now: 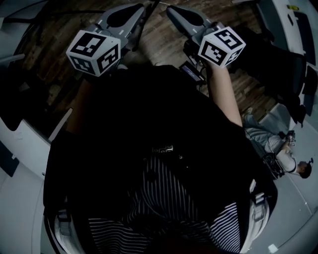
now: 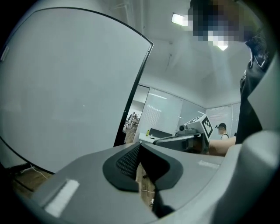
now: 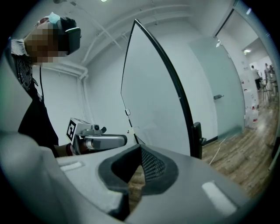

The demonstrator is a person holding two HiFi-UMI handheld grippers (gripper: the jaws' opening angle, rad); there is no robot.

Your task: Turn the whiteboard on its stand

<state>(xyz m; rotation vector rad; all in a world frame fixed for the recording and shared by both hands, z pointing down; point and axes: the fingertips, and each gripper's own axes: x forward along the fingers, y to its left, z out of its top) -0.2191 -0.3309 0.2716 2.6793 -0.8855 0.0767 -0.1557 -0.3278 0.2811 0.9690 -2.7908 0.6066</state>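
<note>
The whiteboard (image 2: 65, 87) is a large white panel in a thin black frame. It fills the left of the left gripper view and stands ahead of the jaws, apart from them. In the right gripper view the whiteboard (image 3: 153, 105) shows nearly edge-on, with a black stand post (image 3: 197, 139) at its foot. My left gripper (image 2: 140, 146) is shut, empty, its tips meeting. My right gripper (image 3: 141, 146) is likewise shut on nothing. In the head view both grippers, left (image 1: 141, 7) and right (image 1: 171, 10), are held side by side, out in front of my dark-clothed body.
Wooden floor (image 1: 164, 44) lies under the grippers. A person (image 1: 278, 149) sits low at the right. Another person (image 2: 222, 129) and a desk (image 2: 155, 134) are far behind. A glass wall (image 3: 221, 87) and a floor cable (image 3: 221, 148) are right of the board.
</note>
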